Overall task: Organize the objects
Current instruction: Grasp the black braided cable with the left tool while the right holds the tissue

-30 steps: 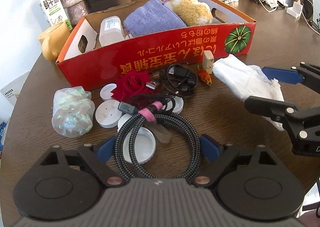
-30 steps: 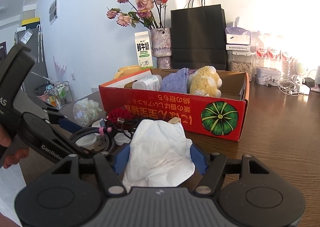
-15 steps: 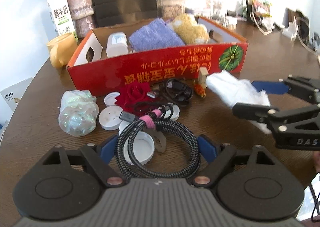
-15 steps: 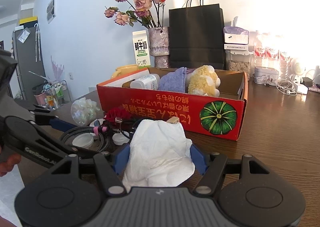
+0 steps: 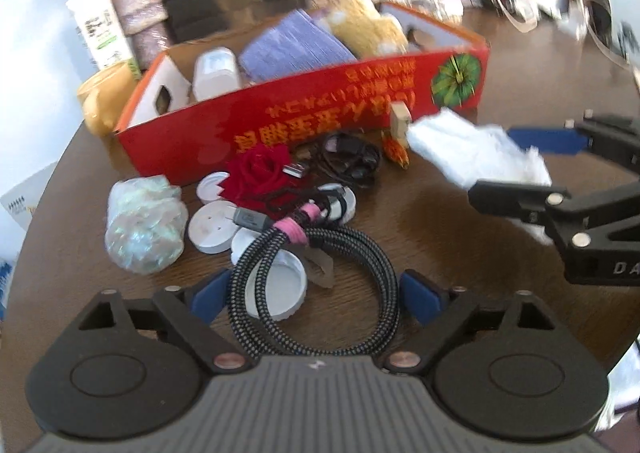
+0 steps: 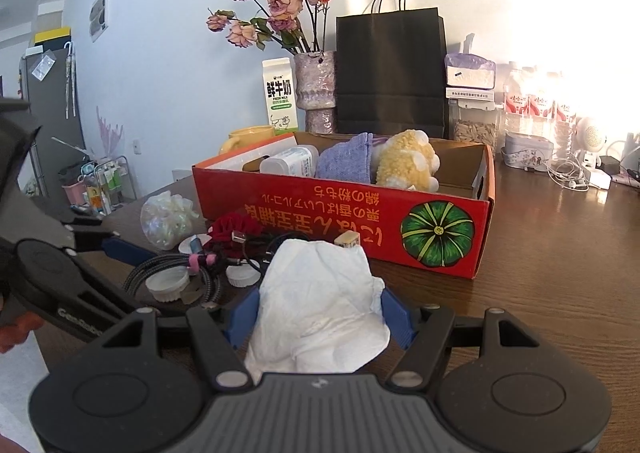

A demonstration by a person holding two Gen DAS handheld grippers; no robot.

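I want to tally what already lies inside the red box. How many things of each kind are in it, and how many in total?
White bottle: 1
Purple cloth: 1
Yellow plush toy: 1
Total in the red box: 3

A dark brown wooden table point(image 6: 560, 253) is backed by a pale blue-white wall point(image 6: 168, 53). Strong light is thrown across the wall at the right, where detail is washed out. A grey refrigerator point(image 6: 48, 105) is seen at the left, a small shelf rack point(image 6: 100, 185) beside it.
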